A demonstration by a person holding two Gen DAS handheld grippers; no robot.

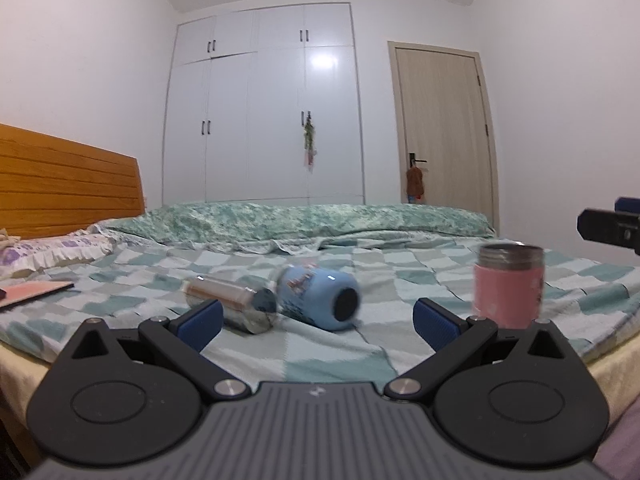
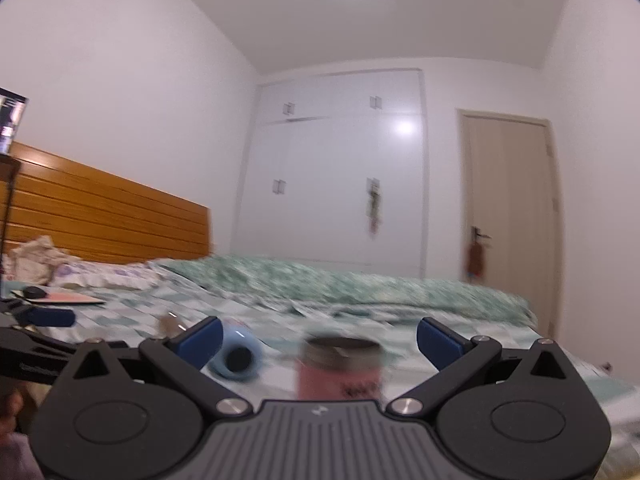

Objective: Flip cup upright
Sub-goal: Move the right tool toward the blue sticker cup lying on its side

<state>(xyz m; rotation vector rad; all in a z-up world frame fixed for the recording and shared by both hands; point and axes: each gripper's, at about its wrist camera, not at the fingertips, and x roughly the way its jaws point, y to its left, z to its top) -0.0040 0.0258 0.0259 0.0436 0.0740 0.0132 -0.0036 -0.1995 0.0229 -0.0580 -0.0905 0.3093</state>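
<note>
Looking along the left gripper (image 1: 317, 318), we found its jaws spread wide and holding nothing, the blue pads (image 1: 202, 318) low in the frame. Between and beyond them, at centre, the blue cup (image 1: 318, 294) lay on its side on the checked bedspread (image 1: 360, 348), its dark end turned toward us. Just left of it, touching or nearly so, a clear bottle (image 1: 230, 300) also lay flat. At the right of the frame the pink cup (image 1: 507, 284) stood upright — steel rim on top, somewhat blurred. A pink book (image 1: 32, 290) sat at the left edge, and the wooden headboard (image 1: 68, 192) rose above it.

From the right wrist view, the right gripper (image 2: 318, 340) also had its jaws wide apart and gripped nothing. The pink cup (image 2: 340, 372) showed low at centre between them, blurred; the blue cup (image 2: 238, 354) lay just to its left — close by the left pad. The white wardrobe (image 2: 332, 168) filled the middle distance.
</note>
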